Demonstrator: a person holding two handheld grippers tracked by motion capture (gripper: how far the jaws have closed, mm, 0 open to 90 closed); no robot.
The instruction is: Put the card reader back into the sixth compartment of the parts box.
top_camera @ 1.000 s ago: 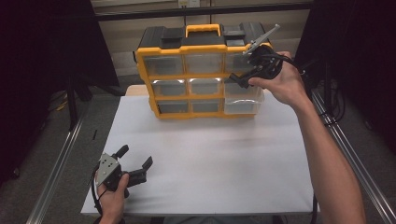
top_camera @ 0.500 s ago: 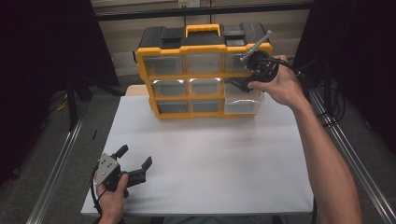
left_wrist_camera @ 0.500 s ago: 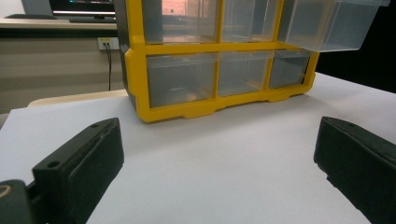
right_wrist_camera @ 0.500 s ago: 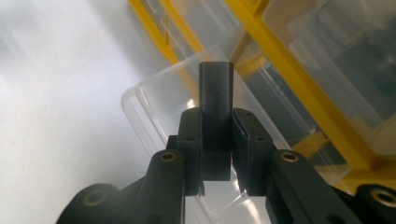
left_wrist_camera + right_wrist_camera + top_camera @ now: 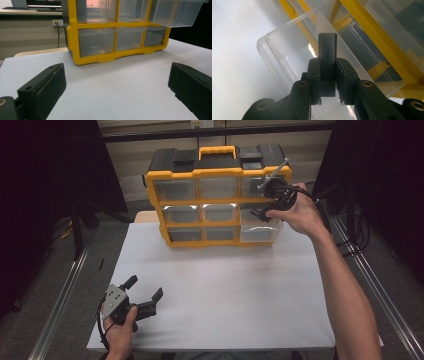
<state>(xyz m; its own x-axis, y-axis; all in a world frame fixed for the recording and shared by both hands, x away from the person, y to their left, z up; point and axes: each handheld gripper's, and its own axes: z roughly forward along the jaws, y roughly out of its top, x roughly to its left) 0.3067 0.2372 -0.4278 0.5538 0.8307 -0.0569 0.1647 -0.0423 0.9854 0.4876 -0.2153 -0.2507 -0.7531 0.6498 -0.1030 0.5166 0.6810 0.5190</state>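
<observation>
The right tongs (image 5: 327, 82) clamp a small dark block (image 5: 327, 53) above the pulled-out clear drawer (image 5: 287, 52) of the yellow organizer (image 5: 215, 200). The left tongs (image 5: 145, 295) rest apart on the white surface (image 5: 225, 290).

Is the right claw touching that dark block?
Touching. The right gripper view shows the right claw with both jaws pressed against the dark rectangular block, no gap.

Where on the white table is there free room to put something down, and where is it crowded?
The wide middle of the white table is bare, between the yellow organizer at the far edge and the left hand-held gripper at the near left corner. The near right part is crossed by the forearm. It is crowded at the pulled-out clear drawer, where the right hand-held gripper holds a dark block.
</observation>
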